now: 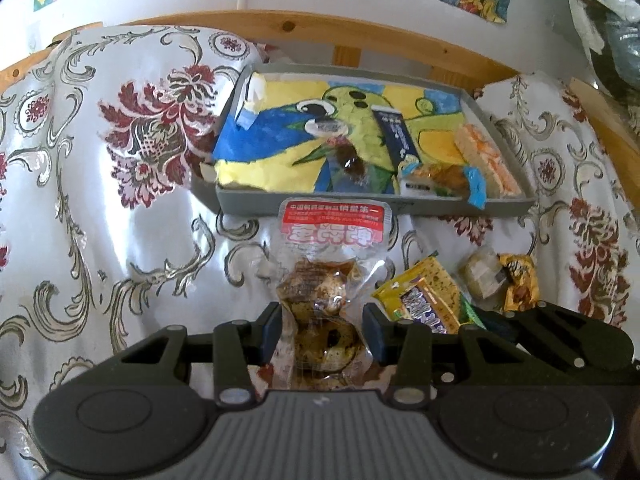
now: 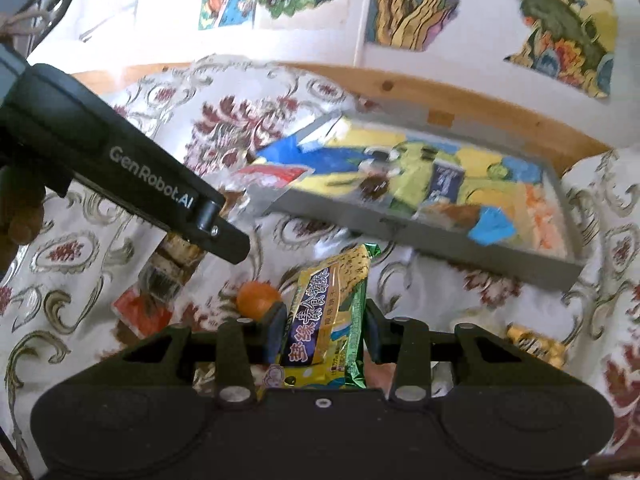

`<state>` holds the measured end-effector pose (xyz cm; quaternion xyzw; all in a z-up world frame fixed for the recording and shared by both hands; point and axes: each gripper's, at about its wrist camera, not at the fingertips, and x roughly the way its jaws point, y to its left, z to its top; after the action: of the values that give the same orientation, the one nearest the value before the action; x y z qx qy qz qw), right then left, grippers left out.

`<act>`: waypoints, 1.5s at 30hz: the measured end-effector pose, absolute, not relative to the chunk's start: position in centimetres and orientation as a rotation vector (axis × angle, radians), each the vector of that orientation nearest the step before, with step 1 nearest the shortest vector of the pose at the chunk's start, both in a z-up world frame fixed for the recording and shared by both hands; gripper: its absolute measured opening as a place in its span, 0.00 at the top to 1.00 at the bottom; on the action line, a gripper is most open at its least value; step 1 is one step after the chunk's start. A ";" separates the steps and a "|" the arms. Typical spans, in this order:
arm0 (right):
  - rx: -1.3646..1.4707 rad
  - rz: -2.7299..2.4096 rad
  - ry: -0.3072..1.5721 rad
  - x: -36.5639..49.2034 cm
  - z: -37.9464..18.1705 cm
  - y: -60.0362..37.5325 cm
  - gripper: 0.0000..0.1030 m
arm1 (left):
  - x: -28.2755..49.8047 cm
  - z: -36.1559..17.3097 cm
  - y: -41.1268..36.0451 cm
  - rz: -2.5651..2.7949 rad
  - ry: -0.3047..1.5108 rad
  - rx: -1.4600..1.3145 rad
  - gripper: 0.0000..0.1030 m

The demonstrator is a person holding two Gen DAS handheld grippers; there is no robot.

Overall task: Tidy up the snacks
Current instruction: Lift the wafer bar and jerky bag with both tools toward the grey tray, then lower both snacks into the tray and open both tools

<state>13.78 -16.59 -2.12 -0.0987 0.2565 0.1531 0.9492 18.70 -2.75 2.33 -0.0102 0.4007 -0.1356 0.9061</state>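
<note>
My left gripper (image 1: 325,328) is shut on a clear pack of braised eggs (image 1: 328,280) with a red label, which points toward the grey tray (image 1: 376,205). In the right wrist view, my right gripper (image 2: 324,328) is shut on a yellow-and-green cracker pack (image 2: 332,304) just in front of the tray's front wall (image 2: 400,232). The same cracker pack (image 1: 424,300) shows to the right of the eggs. One finger of the left gripper (image 2: 224,240) reaches in from the upper left. The tray holds a dark blue packet (image 1: 396,136), an orange-white bar (image 1: 488,160) and a bun pack (image 1: 440,176).
A flowered cloth (image 1: 120,200) covers the surface. A pale pack (image 1: 480,272) and a yellow-brown packet (image 1: 518,284) lie right of the crackers. An orange ball (image 2: 258,300) and a brown pack with a red end (image 2: 160,280) lie at left. A wooden rail (image 1: 360,28) runs behind.
</note>
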 end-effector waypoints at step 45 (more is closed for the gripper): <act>0.064 0.145 0.277 28.1 -1.4 -27.4 0.62 | 37.1 2.1 -13.9 -0.343 0.728 0.180 0.53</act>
<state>28.13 -27.39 -1.41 0.0320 0.1381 0.0720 0.9873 37.13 -13.89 2.07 0.0877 0.3539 -0.1665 0.9162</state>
